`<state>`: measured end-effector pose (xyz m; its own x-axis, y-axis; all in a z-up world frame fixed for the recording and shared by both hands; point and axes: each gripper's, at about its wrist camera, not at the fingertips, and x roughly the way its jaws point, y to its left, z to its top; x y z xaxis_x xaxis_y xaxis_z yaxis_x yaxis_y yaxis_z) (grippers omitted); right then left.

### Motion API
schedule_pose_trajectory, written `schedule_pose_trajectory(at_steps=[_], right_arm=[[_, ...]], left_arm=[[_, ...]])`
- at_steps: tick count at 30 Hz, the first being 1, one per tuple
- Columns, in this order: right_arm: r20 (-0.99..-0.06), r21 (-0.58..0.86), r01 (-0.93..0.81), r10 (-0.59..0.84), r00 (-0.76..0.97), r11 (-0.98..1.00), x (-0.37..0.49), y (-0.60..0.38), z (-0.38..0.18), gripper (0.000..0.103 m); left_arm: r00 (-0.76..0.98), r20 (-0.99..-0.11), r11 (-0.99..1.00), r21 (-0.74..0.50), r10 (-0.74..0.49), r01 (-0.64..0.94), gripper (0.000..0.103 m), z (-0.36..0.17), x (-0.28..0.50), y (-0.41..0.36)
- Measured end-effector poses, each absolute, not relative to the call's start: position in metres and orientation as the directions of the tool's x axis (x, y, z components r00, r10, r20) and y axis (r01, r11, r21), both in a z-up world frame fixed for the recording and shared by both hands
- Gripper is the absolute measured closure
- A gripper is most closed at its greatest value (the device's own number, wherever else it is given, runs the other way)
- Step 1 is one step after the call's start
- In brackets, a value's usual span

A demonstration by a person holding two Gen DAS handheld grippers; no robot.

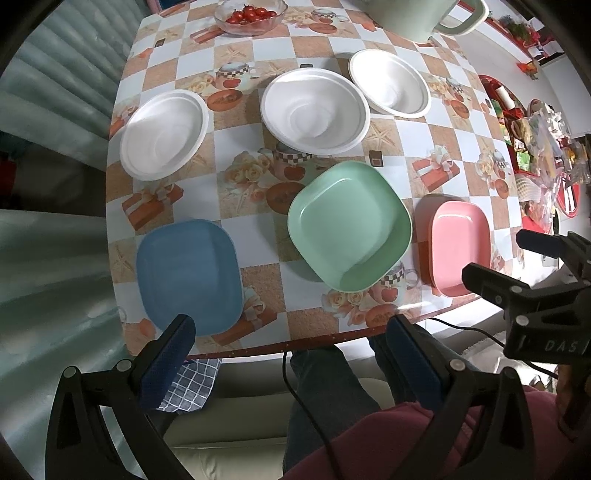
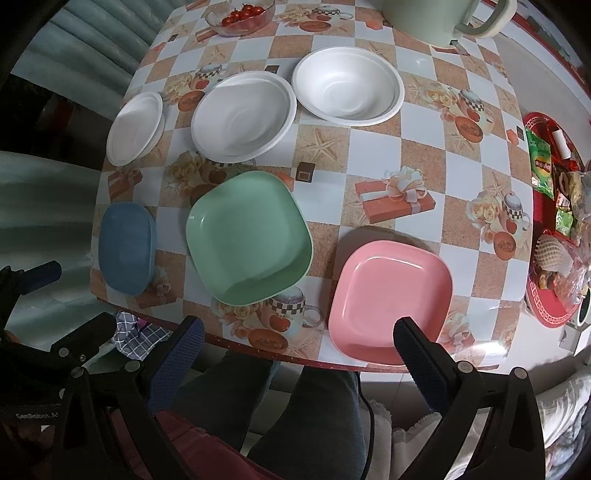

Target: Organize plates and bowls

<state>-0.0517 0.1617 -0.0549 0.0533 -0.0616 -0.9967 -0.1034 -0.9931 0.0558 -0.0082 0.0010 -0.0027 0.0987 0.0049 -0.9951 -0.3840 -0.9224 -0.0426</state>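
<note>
Three square plates lie in a row near the table's front edge: a blue plate [image 1: 188, 273] [image 2: 127, 247] on the left, a green plate [image 1: 349, 225] [image 2: 247, 236] in the middle and a pink plate [image 1: 460, 247] [image 2: 388, 299] on the right. Three white bowls stand behind them: left [image 1: 164, 134] [image 2: 135, 127], middle [image 1: 316, 110] [image 2: 243, 118], right [image 1: 389, 83] [image 2: 347, 86]. My left gripper [image 1: 291, 332] is open and empty, above the front edge by the blue plate. My right gripper [image 2: 299, 332] is open and empty, in front of the pink plate.
A glass bowl of cherry tomatoes [image 1: 251, 14] [image 2: 240, 14] and a pale green pitcher [image 1: 421, 16] [image 2: 439, 18] stand at the back of the checked tablecloth [image 2: 424, 155]. A red tray of snacks [image 2: 554, 221] lies at the right. The person's legs [image 2: 303, 398] are below the front edge.
</note>
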Motion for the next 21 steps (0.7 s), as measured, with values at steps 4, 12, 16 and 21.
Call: schedule_pose_trajectory(at_steps=[4,12,16,21], right_arm=[[-0.996,0.058,-0.104,-0.065,0.061,-0.993,-0.051,0.162,-0.056,0.0],[-0.993,0.084,-0.103,-0.092,0.076,-0.991,-0.049,0.162,-0.059,0.0],[-0.988,0.111,-0.107,-0.122,0.097,-0.988,-0.049,0.163,-0.063,0.0],[-0.984,0.128,-0.108,-0.139,0.109,-0.986,-0.05,0.162,-0.065,0.0]], left_arm=[[0.092,-0.996,-0.922,-0.039,0.004,-0.386,0.0,0.002,-0.007,-0.007],[0.098,-0.995,-0.928,-0.037,0.001,-0.371,0.0,-0.002,0.0,-0.008],[0.086,-0.996,-0.928,-0.068,0.039,-0.368,0.0,-0.004,0.0,-0.009],[0.057,-0.985,-0.913,-0.175,0.166,-0.369,0.0,-0.008,-0.004,-0.012]])
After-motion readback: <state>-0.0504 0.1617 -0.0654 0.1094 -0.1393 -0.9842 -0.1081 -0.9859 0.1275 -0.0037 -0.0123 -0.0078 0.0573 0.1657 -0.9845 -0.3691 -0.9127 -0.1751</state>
